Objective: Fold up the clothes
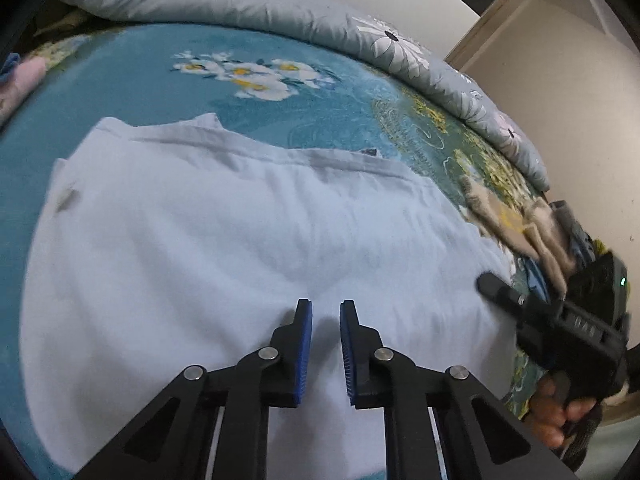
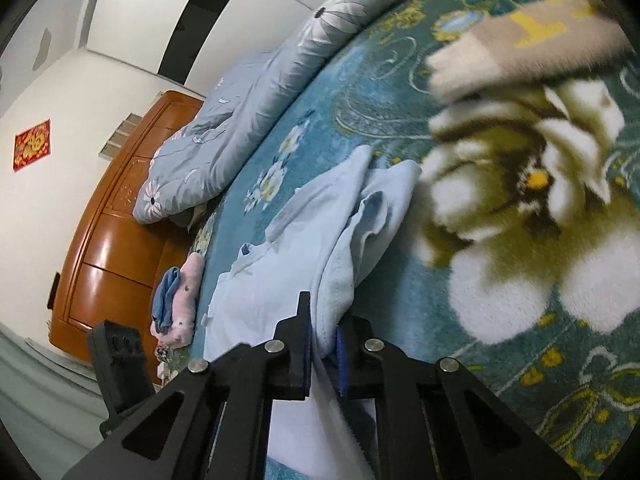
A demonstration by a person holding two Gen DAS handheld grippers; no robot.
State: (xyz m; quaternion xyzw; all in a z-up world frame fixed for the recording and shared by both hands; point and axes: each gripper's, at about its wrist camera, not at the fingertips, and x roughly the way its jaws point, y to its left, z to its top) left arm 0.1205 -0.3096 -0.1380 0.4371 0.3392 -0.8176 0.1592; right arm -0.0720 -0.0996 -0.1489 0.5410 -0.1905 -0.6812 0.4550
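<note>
A pale blue garment (image 1: 224, 240) lies spread on a teal flowered blanket (image 1: 140, 80). My left gripper (image 1: 325, 308) sits at the garment's near edge. Creases run into the narrow gap between its blue pads, so it looks shut on the cloth. At the garment's right edge is the right gripper's black body (image 1: 576, 320), held by a hand (image 1: 560, 412). In the right wrist view my right gripper (image 2: 322, 320) is shut on a bunched, lifted fold of the same garment (image 2: 304, 248), which passes up between its fingers. The left gripper's body (image 2: 120, 356) shows at the lower left.
A grey flowered quilt (image 1: 280, 12) is rolled along the far side of the bed. A beige knitted piece with yellow marks (image 2: 520, 40) lies on the blanket (image 2: 500, 360) to the right. Folded pink and blue clothes (image 2: 176, 304) sit near a wooden bed board (image 2: 112, 240).
</note>
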